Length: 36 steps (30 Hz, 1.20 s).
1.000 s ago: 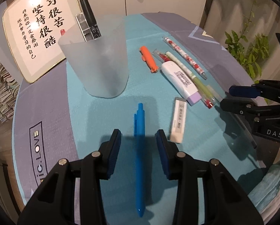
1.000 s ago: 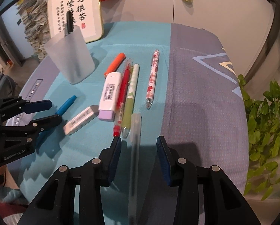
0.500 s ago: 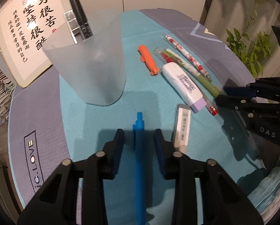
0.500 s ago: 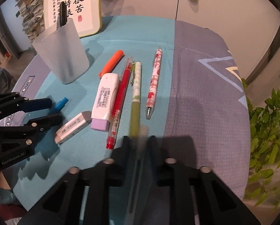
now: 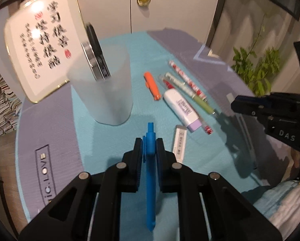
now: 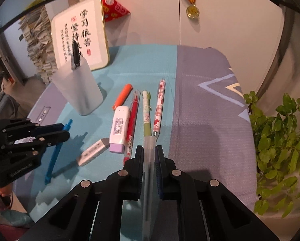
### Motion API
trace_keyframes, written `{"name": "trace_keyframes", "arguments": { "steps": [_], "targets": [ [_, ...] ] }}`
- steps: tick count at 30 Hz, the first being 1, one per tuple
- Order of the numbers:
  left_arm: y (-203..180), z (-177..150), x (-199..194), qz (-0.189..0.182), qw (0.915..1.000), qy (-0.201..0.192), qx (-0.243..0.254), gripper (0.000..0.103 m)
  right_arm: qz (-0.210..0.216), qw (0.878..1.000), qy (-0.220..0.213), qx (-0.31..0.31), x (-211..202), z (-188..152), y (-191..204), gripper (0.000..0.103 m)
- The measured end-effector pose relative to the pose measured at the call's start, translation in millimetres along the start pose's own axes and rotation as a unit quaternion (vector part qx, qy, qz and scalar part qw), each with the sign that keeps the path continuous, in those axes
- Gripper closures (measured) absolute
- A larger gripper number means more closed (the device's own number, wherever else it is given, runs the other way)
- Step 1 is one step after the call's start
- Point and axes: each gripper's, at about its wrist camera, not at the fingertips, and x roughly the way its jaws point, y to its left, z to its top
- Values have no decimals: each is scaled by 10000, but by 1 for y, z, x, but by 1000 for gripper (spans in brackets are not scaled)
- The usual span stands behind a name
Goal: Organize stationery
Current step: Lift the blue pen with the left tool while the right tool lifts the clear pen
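Between both grippers' fingers point(image 5: 138, 154): blue pen point(image 5: 150, 172), clear pen point(image 6: 149, 172).

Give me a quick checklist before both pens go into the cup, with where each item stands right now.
1. Left gripper shut on blue pen: ok.
2. Right gripper shut on clear pen: ok.
3. Cup upright: ok.
4. Room in cup beside black marker: ok.
5. Blue pen off the cloth: cannot tell.
6. Eraser apart from the left gripper: ok.
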Motion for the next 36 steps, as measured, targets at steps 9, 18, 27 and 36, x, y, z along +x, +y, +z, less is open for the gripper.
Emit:
{"name": "trace_keyframes", "arguments": {
  "steps": [9, 18, 27, 36],
  "targets": [
    [-7, 1, -42, 47, 9982, -599, 16, 92, 55, 9989, -475, -12, -38, 0, 7, 92],
    [-7, 5, -64, 64, 9959, -904, -34, 92, 95, 9955, -944, 21, -69, -1, 17, 92],
    [11, 41, -96, 338, 9847, -1669, -361, 92, 126, 9937, -1111, 28, -81, 1, 23, 94],
    [33, 89, -112, 592, 9647, -2463, -727, 92, 42, 9930, -1173, 95, -89, 0, 23, 100]
  ]
}}
